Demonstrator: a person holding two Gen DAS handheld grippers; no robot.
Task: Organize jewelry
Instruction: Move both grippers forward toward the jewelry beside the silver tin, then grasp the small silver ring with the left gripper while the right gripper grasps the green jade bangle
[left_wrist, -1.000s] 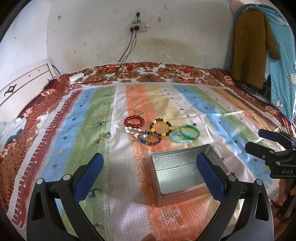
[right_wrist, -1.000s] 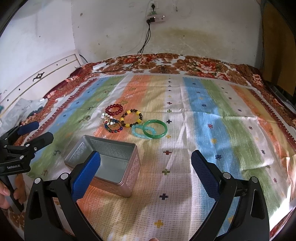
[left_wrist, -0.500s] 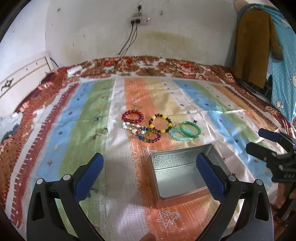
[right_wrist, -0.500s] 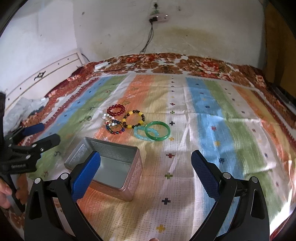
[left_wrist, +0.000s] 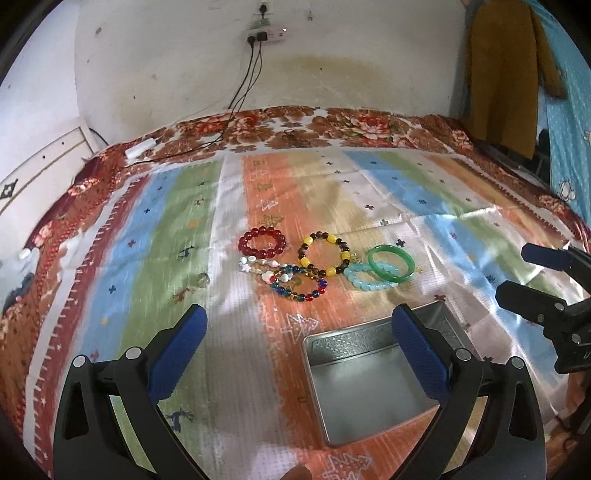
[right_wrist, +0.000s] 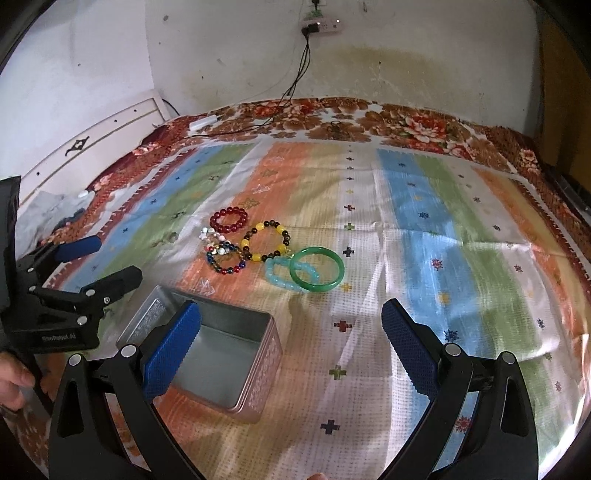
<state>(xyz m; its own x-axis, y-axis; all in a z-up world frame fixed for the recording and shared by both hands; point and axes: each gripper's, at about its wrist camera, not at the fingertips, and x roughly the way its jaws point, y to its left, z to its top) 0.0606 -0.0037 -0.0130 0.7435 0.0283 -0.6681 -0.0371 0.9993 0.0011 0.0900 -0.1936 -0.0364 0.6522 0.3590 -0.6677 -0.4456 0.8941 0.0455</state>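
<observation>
Several bracelets lie together on the striped bedspread: a red bead one (left_wrist: 262, 242) (right_wrist: 228, 220), a yellow-and-brown one (left_wrist: 325, 254) (right_wrist: 266, 240), a multicolour one (left_wrist: 299, 286) (right_wrist: 226, 261), a pale blue one (left_wrist: 360, 278) (right_wrist: 282, 273) and a green bangle (left_wrist: 391, 264) (right_wrist: 317, 268). An open, empty metal tin (left_wrist: 369, 373) (right_wrist: 207, 343) sits nearer than them. My left gripper (left_wrist: 295, 347) is open, above the cloth before the tin. My right gripper (right_wrist: 290, 341) is open, right of the tin.
A small clear bead (left_wrist: 202, 280) lies left of the bracelets. A white headboard (right_wrist: 92, 147) borders the bed on the left. Cables (left_wrist: 243, 92) hang from a wall socket onto the bed. Clothes (left_wrist: 498, 66) hang at the right.
Both grippers have moved forward and tilted down toward the bracelets, which now look closer. Both stay open. Nothing on the bed has moved.
</observation>
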